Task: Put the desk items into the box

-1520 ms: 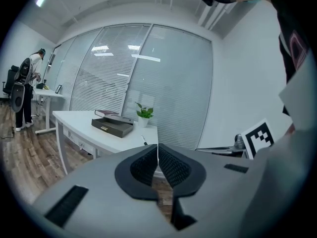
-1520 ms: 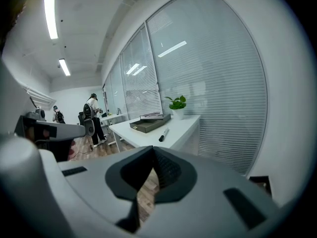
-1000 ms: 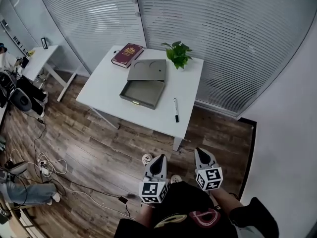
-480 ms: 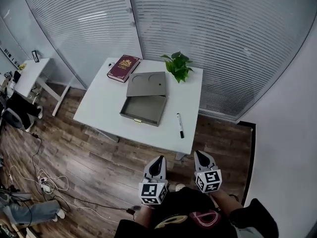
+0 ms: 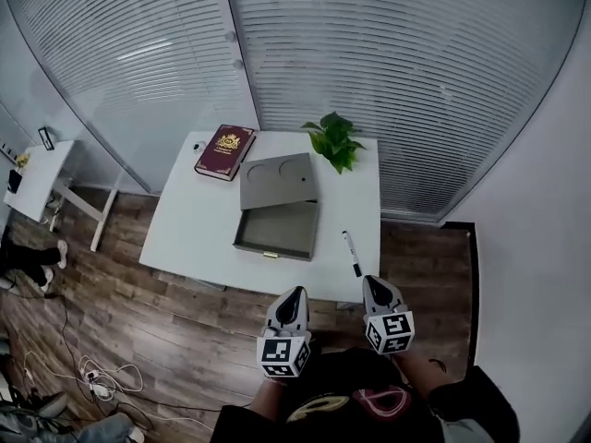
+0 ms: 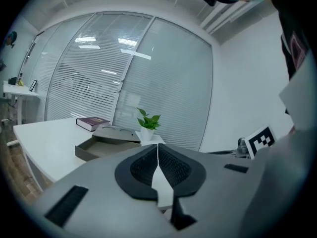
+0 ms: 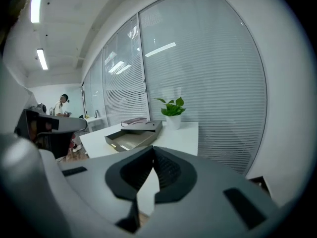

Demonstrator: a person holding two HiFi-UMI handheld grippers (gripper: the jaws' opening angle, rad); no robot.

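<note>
On the white bench (image 5: 194,238) the open grey box (image 5: 277,233) lies mid-top, its lid (image 5: 277,178) just behind it, a red book (image 5: 224,151) and a plant (image 5: 337,141) at the far edge, and a pen (image 5: 352,253) beside the box. The left tongs (image 5: 294,295) and right tongs (image 5: 375,284) hang short of the bench, both closed on nothing. The pen looks light, stiff and apt to roll, so pinch it mid-barrel. The book is likely heavier and best taken at its spine.

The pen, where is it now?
In the head view the pen lies on the white table, near its front right corner, just right of the open box.
</note>
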